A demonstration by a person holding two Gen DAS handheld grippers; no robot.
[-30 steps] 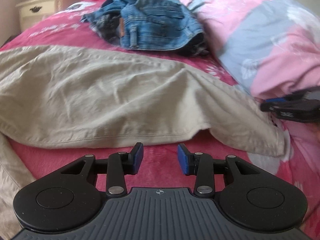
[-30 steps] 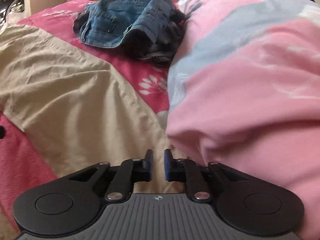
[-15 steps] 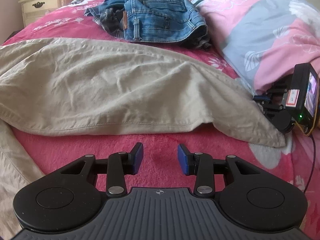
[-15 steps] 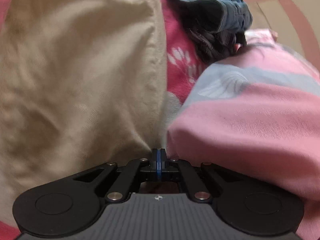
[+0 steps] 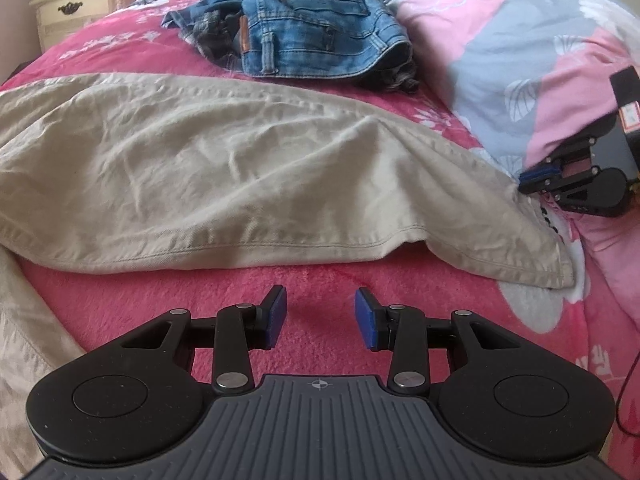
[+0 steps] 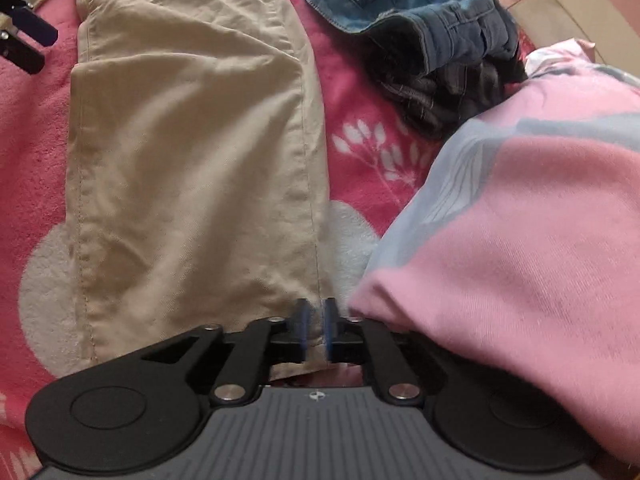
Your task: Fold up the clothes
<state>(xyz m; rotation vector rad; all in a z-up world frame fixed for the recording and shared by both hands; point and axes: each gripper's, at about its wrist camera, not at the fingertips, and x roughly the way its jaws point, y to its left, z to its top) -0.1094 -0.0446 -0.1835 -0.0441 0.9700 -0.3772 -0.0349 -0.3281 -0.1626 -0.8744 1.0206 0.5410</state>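
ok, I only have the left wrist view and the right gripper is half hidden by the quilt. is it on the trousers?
Observer: Almost. In the right wrist view the right gripper is at the hem end of the beige trousers. Its jaws have just been opening and now stand a narrow gap apart, with the seam edge between them, not pinched.
Operator: Anything crowding it?
Observer: The pink quilt bulges against its right side and covers part of that finger's linkage.
Operator: Is my gripper in its way?
Observer: No. The left gripper shows only at the top left corner, past the trousers' far edge, over the red blanket.
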